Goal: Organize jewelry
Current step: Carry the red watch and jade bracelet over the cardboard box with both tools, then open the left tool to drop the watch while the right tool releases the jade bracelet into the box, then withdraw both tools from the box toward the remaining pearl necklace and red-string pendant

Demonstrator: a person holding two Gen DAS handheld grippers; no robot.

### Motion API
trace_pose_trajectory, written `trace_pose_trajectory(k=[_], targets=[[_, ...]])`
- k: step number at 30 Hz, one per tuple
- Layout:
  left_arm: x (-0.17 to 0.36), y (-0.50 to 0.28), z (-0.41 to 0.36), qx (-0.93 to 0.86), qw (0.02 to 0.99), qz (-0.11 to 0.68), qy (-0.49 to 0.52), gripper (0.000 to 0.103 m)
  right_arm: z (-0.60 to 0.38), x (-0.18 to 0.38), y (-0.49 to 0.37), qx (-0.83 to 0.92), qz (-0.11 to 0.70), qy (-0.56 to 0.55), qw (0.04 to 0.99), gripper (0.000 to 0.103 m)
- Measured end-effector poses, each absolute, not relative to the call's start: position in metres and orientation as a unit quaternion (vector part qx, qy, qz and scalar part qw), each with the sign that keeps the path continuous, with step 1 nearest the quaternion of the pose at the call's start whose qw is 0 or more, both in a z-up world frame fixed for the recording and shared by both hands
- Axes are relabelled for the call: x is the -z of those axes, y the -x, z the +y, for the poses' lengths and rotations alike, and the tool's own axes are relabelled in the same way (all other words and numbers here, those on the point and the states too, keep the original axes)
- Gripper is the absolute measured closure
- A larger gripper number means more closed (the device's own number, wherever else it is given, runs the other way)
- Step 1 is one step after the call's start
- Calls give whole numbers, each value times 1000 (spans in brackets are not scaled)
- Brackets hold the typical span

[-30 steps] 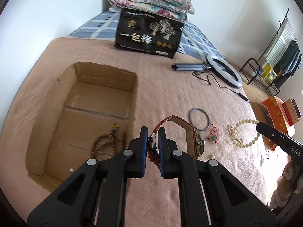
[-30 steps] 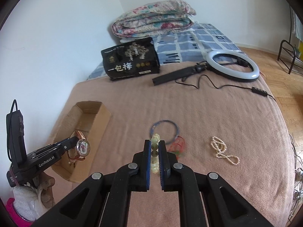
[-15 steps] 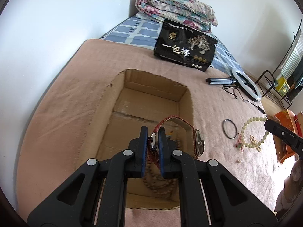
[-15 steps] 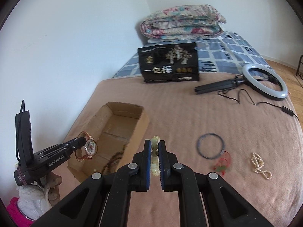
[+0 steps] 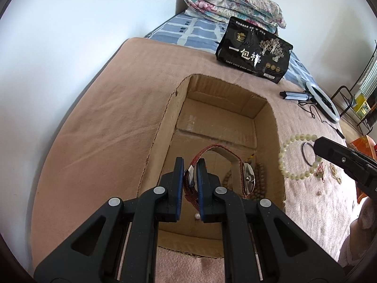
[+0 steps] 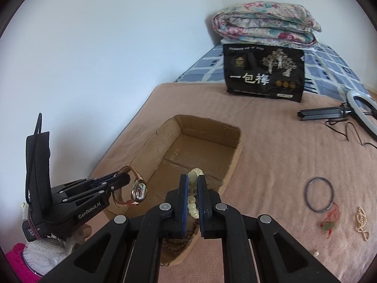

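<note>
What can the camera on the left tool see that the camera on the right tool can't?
Only the left view shows the floor of the box right below, with a loose white pearl, and a rack at the room's edge. Only the right view shows the pearl strand on the blanket. Both show the cardboard box, the watch clamped in the left gripper, the pale bead bracelet clamped in the right gripper, and the black bag.

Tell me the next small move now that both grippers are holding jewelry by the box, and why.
Probably open the left gripper: it is shut on the watch, which already hangs over the open cardboard box. The right gripper, shut on the pale bead bracelet, looks nearer the box's edge.
</note>
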State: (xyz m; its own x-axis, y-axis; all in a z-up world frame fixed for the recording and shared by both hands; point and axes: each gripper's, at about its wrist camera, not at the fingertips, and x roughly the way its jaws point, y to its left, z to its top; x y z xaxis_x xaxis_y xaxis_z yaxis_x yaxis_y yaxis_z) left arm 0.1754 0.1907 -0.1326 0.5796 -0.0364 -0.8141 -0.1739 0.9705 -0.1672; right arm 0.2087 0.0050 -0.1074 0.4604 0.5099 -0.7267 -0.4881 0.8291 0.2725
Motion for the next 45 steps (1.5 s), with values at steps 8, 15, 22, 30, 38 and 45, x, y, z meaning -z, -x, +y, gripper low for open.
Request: trace_pose_trajectory(k=[8, 15, 22, 30, 38, 45], targets=[[146, -176, 187, -35, 875, 473, 100, 94, 20, 130, -210, -287, 447, 20, 847, 98], [147, -178, 185, -36, 873, 476, 100, 94, 15, 137, -212, -281, 454, 20, 846, 98], [148, -179, 185, -40, 871, 478, 104, 73, 7, 132, -208, -270, 440, 12, 856, 49], [141, -176, 186, -46, 875, 470, 109, 73, -10, 121, -201, -251, 423, 9, 870, 19], [128, -171, 173, -38, 884, 454, 104, 73, -34, 112, -197, -225, 412, 21, 883, 11], [113, -171, 145, -16, 891, 444, 92, 73, -72, 101, -192, -197, 401, 15, 894, 6]])
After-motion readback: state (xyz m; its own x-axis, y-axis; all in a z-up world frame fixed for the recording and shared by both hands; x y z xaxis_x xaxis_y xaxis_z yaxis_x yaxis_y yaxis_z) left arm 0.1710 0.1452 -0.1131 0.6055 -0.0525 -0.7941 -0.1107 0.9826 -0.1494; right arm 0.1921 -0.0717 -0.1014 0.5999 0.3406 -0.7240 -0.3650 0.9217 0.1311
